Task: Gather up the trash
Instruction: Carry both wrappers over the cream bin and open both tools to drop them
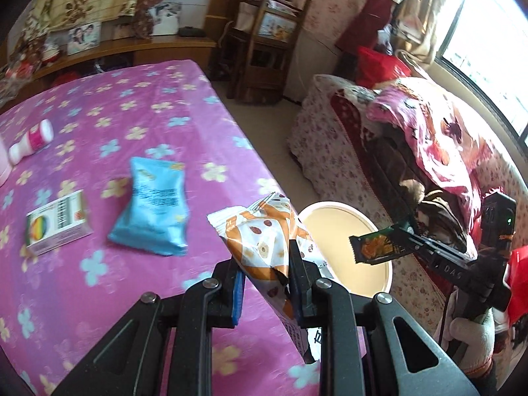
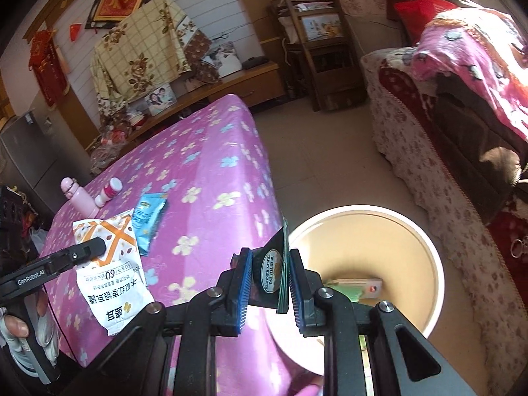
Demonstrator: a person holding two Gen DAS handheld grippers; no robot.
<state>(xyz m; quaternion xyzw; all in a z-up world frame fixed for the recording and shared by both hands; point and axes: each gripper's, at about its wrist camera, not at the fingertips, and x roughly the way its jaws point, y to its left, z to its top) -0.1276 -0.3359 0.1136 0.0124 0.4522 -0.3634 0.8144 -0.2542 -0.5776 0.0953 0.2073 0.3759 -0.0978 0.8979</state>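
We had both grippers loaded. Our right gripper point(image 2: 265, 282) was clamped on a dark biscuit wrapper point(image 2: 272, 272), which stood on edge at the bin's point(image 2: 432, 264) near rim, the opening just ahead and to the right. Our left gripper point(image 1: 267, 283) pinched the orange-and-white bag point(image 1: 264, 247) over the bed's point(image 1: 132, 105) near edge, bin beyond it. The right looked nearer. A blue packet point(image 1: 153, 208) and a box point(image 1: 57, 226) lay mid-bed.
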